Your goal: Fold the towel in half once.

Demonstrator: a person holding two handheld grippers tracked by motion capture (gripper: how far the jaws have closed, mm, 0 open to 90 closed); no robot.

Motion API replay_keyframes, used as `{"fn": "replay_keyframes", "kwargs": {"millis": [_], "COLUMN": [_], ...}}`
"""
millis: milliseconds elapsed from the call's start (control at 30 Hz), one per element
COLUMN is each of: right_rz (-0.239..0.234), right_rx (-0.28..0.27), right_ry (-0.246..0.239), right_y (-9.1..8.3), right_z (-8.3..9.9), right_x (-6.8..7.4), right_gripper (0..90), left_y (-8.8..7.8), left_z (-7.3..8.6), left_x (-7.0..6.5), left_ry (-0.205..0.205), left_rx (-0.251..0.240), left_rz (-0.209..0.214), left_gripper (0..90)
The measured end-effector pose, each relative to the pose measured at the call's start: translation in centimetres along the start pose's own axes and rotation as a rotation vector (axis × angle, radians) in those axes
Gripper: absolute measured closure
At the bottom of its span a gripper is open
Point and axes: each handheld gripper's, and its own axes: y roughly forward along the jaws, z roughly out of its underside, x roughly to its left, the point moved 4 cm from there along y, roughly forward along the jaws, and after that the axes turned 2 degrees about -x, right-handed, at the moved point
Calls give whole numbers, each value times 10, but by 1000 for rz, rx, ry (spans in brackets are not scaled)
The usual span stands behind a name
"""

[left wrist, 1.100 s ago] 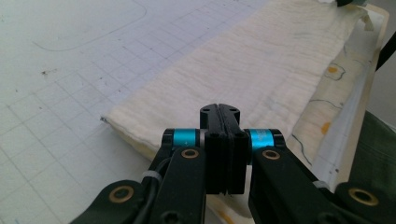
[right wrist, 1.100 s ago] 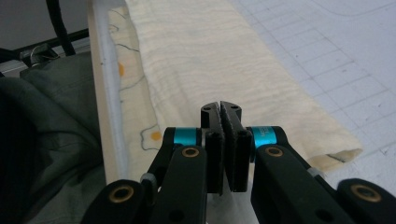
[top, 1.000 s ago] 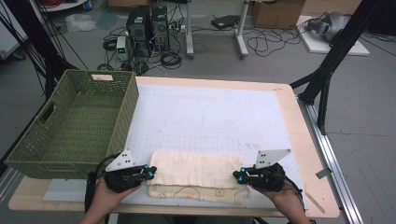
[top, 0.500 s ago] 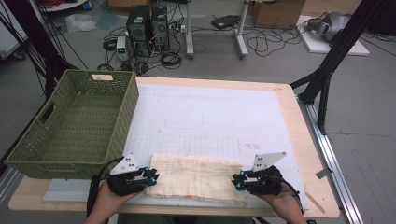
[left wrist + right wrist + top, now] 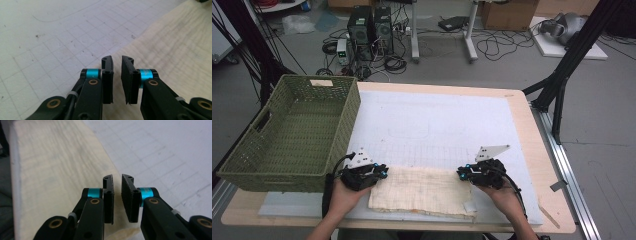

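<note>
**Grippers at cloth ends, jaws slightly apart**

Cloth [image 5: 422, 190] lies folded at the table's [image 5: 537, 125] near edge; left gripper [image 5: 379, 174] and right gripper [image 5: 460, 174] point inward, level, at its ends; jaws just closing, narrow gap, nothing between them.

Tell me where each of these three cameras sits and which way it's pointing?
High view: above the person's side, looking forward and down at the table, basket and cloth; both hands and forearms show.
Left gripper view: rides the left gripper, looking along its jaws at the cloth's edge.
Right gripper view: rides the right gripper, same way.
All share the cloth and gridded mat.
</note>
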Motion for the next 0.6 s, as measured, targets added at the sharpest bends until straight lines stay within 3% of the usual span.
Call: {"fn": "replay_keyframes", "kwargs": {"millis": [133,267,367,433,500,600], "right_rz": [31,32,25,39,51,58], "right_rx": [61,44,34,0,-25,-17], "right_ry": [-3,15,20,18,42,72], "right_y": [6,2,-2,-6,-10,-11], "right_z": [11,16,17,14,11,13], "right_x": [-4,-8,-8,-8,-13,-20], "right_gripper": [811,806,754,725,669,617], "left_y": [5,5,4,0,0,1], "left_z": [5,6,5,1,-3,-6], "left_x": [2,2,2,3,7,13], "left_ry": [-2,8,12,1,-5,-29], "left_rx": [37,28,27,-18,-24,-31], "left_rz": [-15,-18,-15,-22,-38,-61], "left_gripper": [805,809,791,773,737,680]}}
